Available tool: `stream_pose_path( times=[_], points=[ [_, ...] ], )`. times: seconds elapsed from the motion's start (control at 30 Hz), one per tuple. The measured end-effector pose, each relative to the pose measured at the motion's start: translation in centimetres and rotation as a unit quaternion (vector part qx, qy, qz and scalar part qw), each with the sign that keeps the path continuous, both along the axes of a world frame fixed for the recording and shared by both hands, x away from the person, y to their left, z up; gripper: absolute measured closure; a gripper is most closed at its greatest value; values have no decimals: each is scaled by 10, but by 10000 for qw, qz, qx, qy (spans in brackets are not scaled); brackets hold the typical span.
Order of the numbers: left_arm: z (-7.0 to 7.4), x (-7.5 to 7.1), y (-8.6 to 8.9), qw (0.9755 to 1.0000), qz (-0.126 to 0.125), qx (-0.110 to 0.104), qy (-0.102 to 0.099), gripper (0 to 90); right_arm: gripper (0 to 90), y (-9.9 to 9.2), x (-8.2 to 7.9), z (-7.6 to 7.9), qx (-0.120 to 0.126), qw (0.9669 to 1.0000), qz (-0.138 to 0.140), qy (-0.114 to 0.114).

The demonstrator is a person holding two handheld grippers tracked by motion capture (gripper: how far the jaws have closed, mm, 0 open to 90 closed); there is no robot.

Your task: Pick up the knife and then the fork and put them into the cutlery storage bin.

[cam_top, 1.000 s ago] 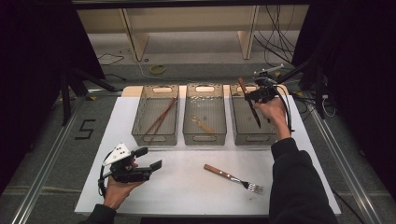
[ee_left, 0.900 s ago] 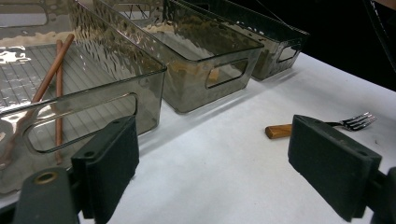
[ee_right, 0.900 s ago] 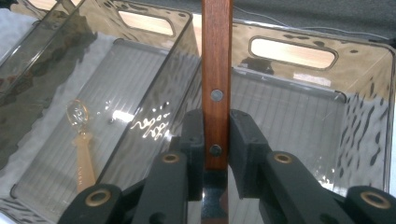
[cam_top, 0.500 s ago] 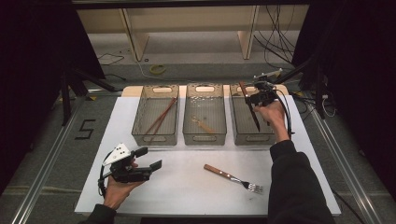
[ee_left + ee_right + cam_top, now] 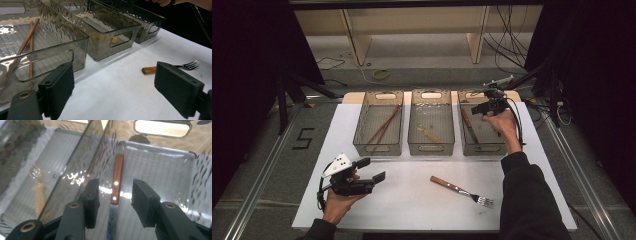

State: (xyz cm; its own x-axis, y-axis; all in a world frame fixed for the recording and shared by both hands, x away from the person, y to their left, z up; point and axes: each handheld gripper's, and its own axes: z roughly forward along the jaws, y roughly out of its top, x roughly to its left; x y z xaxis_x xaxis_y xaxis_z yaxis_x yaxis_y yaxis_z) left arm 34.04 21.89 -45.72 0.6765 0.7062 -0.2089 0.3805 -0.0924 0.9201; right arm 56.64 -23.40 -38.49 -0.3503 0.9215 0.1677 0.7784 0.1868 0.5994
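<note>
My right gripper (image 5: 484,106) hovers over the far end of the right-hand bin (image 5: 482,149). Its jaws have just been opening, and in the right gripper view the right gripper (image 5: 115,184) stands open. Between and below its pads a wooden-handled knife (image 5: 119,167) lies flat on the bin floor, touched by neither pad. The high view shows that knife (image 5: 468,123) along the bin's left side. Near the table's front left, my left gripper (image 5: 372,169) rests open and empty in the hand, and the left gripper view shows the left gripper (image 5: 115,85) with its jaws wide apart. A wooden-handled fork (image 5: 459,190) lies on the white mat.
Three smoky clear bins stand in a row. The left bin (image 5: 378,148) holds chopsticks (image 5: 384,123). The middle bin (image 5: 431,149) holds a small spoon (image 5: 428,132). The white mat (image 5: 412,205) has free room in front of the bins around the fork (image 5: 186,65).
The right gripper held the knife tilted over the right bin. Now its jaws are apart and the knife lies in the bin. The left hand has stayed put.
</note>
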Motion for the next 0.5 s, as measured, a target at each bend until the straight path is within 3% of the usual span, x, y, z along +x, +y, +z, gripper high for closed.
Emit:
stream_pose_path(
  times=[0.3,0.5],
  points=[
    [0,0,0,10000,1,-1,1,159,439,11,-18,17,35,9987,418,-288],
    [0,0,0,10000,-1,10,5,159,372,22,-44,28,91,9944,952,-448]
  ],
)
